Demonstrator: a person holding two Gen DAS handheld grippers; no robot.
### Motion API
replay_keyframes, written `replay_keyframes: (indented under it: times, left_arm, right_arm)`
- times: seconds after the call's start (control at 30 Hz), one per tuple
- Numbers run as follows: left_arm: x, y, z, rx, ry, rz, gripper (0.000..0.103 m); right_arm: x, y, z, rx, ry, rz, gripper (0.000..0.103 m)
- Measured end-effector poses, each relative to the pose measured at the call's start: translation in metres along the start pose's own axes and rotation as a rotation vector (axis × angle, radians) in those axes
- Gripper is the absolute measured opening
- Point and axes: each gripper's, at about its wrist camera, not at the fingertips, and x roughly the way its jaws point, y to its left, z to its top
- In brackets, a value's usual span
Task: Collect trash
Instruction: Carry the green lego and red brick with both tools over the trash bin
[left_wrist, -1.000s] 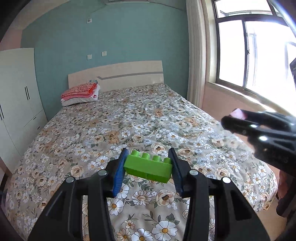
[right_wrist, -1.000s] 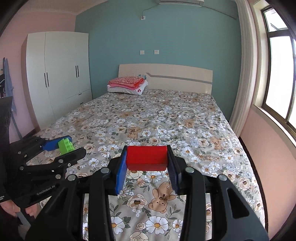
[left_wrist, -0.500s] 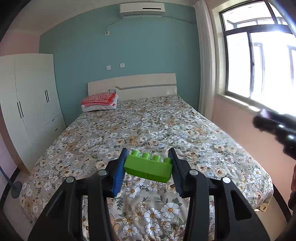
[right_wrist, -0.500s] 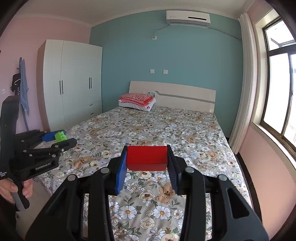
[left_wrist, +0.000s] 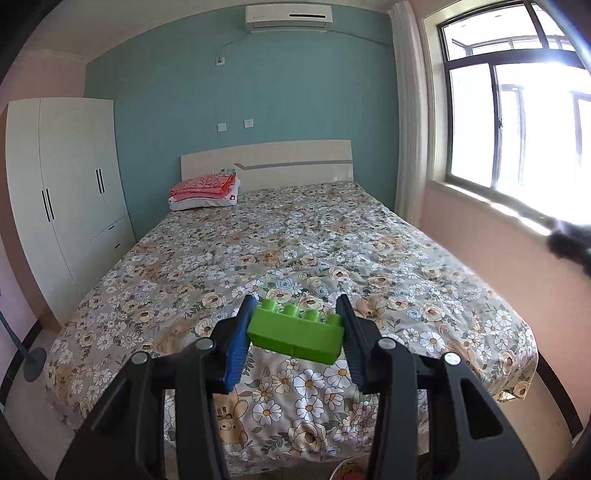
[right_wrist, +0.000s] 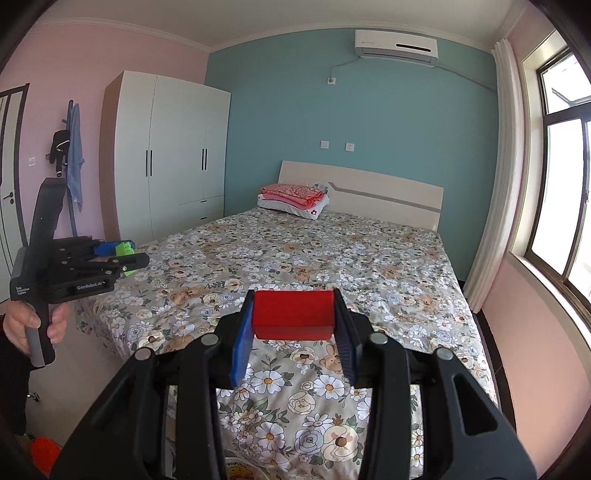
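Left wrist view: left gripper (left_wrist: 295, 332) jaws clamp a green brick (left_wrist: 295, 335), tilted, studs up, held above the foot of the bed (left_wrist: 314, 236). Right wrist view: right gripper (right_wrist: 293, 325) jaws clamp a red block (right_wrist: 293, 319), level, also above the bed's foot. Beyond: folded pink bedding (right_wrist: 291, 194) by the headboard (right_wrist: 388, 194); wardrobe (right_wrist: 173, 151) left.

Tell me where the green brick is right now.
The green brick is clamped in the left claw, held in the air above the foot of the floral bed; the right wrist view shows it at far left.
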Motion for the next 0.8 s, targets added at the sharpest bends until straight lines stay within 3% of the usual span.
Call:
replay_keyframes:
  times: [0.33,0.8]
  left_arm:
    - [-0.005,-0.014,-0.057,0.065,0.053,-0.029,0.047]
    - [0.005,-0.033,-0.165,0.013,0.191,-0.143,0.047]
  right_arm:
    - [-0.019,0.026,-0.074,-0.018,0.076,0.046,0.040]
    - [0.007,0.052,-0.179,0.051,0.216,0.112,0.040]
